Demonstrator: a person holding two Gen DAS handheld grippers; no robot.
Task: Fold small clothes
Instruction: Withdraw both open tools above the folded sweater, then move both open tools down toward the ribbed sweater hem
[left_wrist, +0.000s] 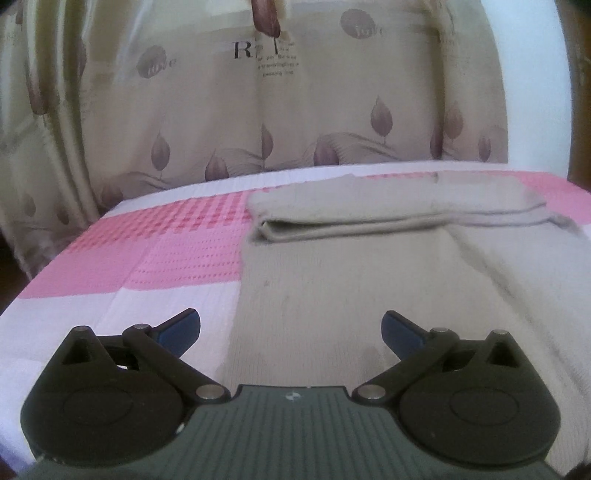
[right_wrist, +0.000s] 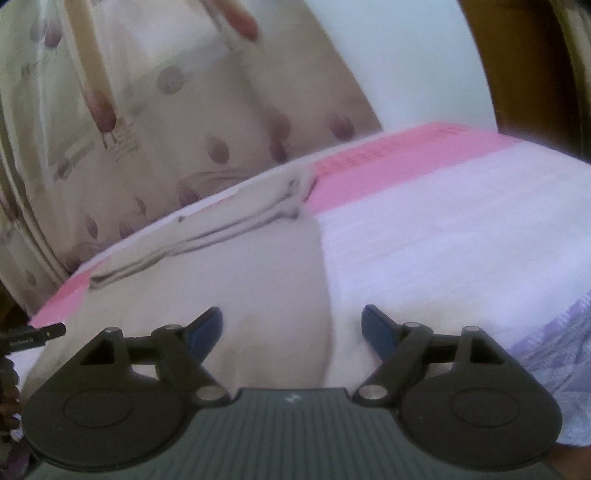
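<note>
Beige garment (left_wrist: 369, 266) lies partly folded on the pink-white bed cover (left_wrist: 155, 258). Left tongs (left_wrist: 291, 330) spread wide, empty. Right tongs (right_wrist: 293, 328) likewise released, hovering over the cloth.

This is a bedroom in a home. A bed (left_wrist: 110, 295) fills the lower half of both views, spread with a woven cover in pink and white blocks. Behind it, across the upper half of the left wrist view, hangs a beige curtain (left_wrist: 207, 122) printed with purple-brown leaf shapes, round badges and some lettering; daylight comes through it. In the upper right of the right wrist view a plain white wall (right_wrist: 406, 62) meets a dark wooden frame (right_wrist: 517, 74), which may be a door or a piece of furniture; the blur leaves that unclear. A beige knitted garment (left_wrist: 332, 288) lies on the bed, its far end folded over.
</note>
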